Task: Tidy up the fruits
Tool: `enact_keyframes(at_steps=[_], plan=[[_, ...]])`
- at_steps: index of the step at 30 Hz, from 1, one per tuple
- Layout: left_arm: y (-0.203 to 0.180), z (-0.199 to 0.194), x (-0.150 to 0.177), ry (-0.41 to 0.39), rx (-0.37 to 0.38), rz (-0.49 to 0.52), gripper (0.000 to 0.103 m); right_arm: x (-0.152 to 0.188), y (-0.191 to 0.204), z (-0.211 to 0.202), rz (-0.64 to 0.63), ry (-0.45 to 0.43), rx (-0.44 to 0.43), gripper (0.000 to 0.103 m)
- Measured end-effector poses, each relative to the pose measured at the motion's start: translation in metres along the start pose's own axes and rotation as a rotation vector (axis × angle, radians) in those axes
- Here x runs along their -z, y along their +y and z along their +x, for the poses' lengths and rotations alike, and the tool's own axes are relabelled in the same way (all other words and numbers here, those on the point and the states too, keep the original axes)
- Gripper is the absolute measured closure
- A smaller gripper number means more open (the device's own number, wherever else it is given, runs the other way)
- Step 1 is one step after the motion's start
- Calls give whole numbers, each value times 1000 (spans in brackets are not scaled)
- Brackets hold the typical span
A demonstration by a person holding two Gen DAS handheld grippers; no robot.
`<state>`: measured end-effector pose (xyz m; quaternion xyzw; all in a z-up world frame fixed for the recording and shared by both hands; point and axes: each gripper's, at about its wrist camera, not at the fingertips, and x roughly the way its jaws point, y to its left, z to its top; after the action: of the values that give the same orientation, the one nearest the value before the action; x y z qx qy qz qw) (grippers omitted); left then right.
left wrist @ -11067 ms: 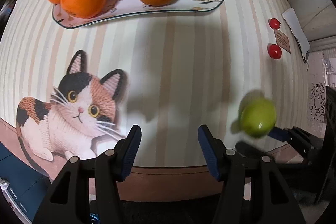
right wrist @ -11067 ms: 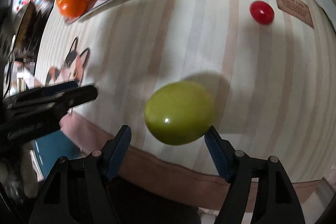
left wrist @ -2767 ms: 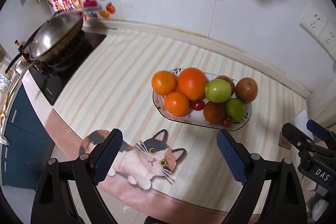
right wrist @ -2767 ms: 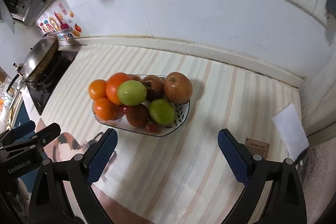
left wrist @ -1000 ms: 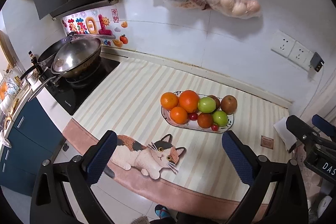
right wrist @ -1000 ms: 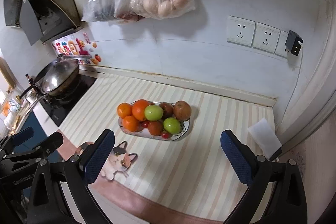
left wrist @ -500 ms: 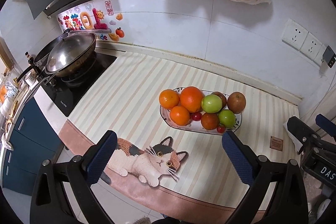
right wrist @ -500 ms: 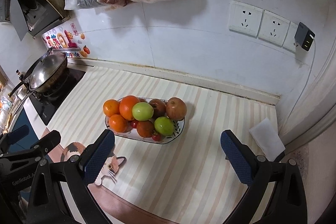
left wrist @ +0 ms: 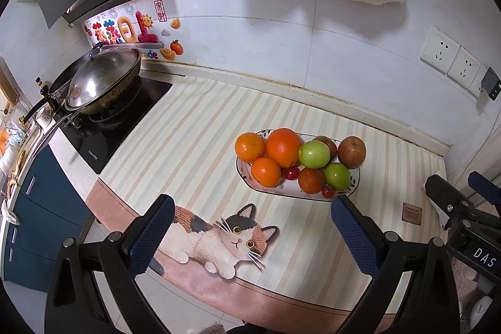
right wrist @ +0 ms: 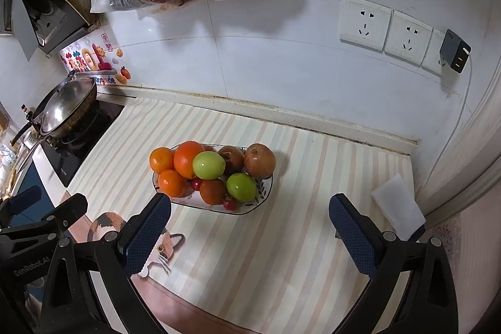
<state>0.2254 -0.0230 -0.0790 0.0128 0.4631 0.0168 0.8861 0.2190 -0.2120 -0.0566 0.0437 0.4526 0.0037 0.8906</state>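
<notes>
white tiled wall [right wrist: 266, 58], striped counter mat [right wrist: 266, 255], wok [left wrist: 100, 80] on stove.

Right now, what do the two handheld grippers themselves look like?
Both match: the left gripper and the right gripper have black frames with round rivets and two fingers faced with dark blue textured pads. White lettering shows on each body as seen from the other camera: "DAS" on the right, "GenRobot.AI" on the left.
</notes>
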Motion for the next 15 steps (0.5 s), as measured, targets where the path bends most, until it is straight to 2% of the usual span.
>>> enact_keyframes(at_steps=[15], plan=[[0, -2, 0, -5, 0, -3, 1, 3, 0, -3, 3, -3, -6, 0]])
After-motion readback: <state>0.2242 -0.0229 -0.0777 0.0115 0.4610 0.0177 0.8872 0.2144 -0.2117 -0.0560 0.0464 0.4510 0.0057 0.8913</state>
